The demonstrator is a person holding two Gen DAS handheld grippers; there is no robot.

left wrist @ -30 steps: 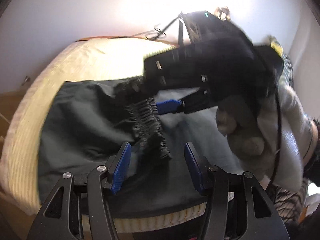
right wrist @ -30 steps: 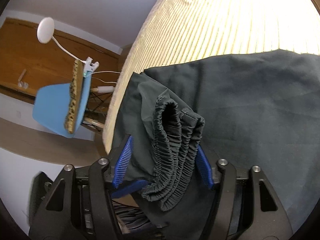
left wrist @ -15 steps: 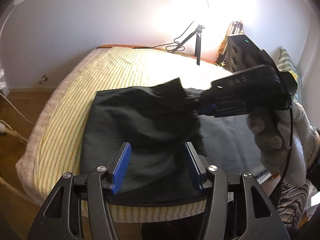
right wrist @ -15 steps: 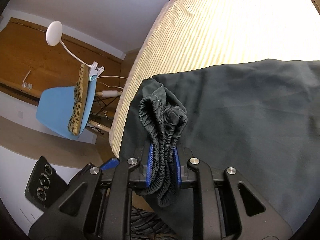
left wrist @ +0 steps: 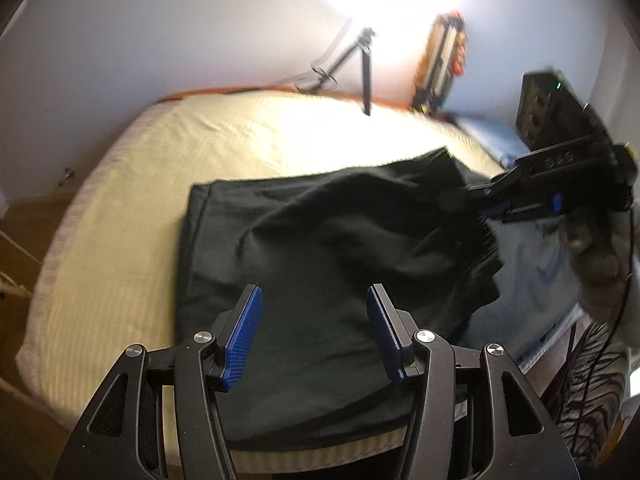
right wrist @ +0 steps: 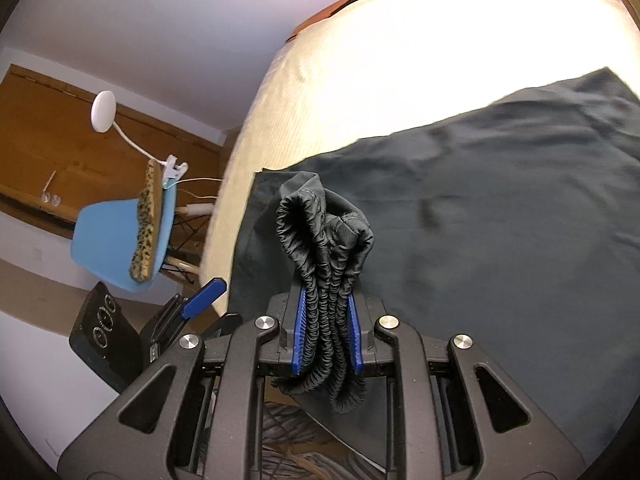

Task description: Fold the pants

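Pants: dark grey-black pants lie spread on the bed, wrinkled, one edge straight along the left side; the gathered elastic waistband is bunched and lifted off the cloth.
Right gripper: the right gripper has its blue pads squeezed narrow on the waistband, which loops up above the jaws and hangs out below them; in the left wrist view it pulls a corner of the pants up toward the right.
Left gripper: the left gripper hovers over the near part of the pants, jaws apart, nothing between the pads.
Bed: pale yellow ribbed cover, brightly lit at the far side.
Around: a blue chair with a spotted cushion and a clip-on white lamp beside the bed; a tripod against the far wall.
In the way: nothing lies on the pants.
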